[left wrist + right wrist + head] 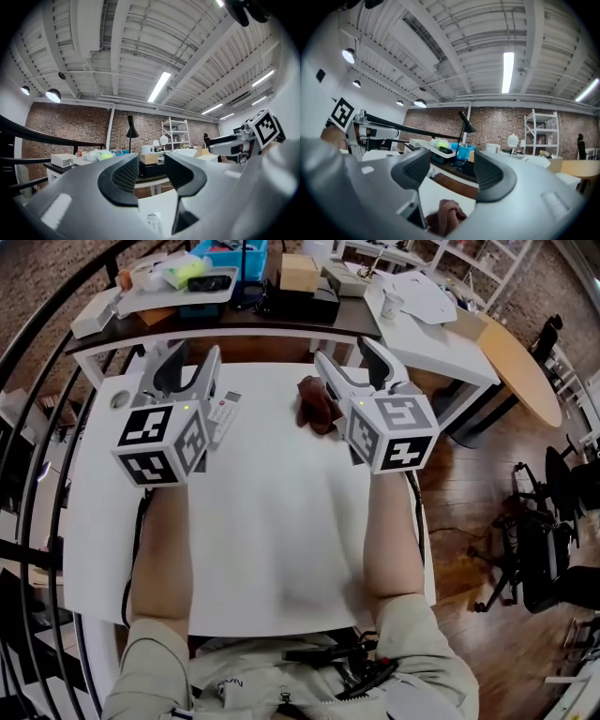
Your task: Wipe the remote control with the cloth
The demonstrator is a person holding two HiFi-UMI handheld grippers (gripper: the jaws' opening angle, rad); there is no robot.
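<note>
Left gripper [192, 367]: I hold it over the left of the white table [272, 540], and its jaws stand apart with only air between them. In the left gripper view [151, 176] the gap looks out on the far desk.
Left marker cube [164, 442]: it sits on the near end of my left gripper, facing up at me.
Remote control [223, 416]: pale grey, it lies flat on the table just right of my left gripper, partly hidden by the gripper's body. A strip of it shows low between the jaws in the left gripper view [153, 224]. I cannot tell whether the gripper touches it.
Cloth [317, 404]: dark reddish-brown and bunched up, it lies on the table right of the remote control, apart from it and just left of my right gripper. It shows below the jaws in the right gripper view [443, 216].
Right gripper [349, 362]: its jaws are spread wide and clamp nothing. The right gripper view [452, 171] shows the gap free.
Right marker cube [394, 432]: it sits at that gripper's near end.
</note>
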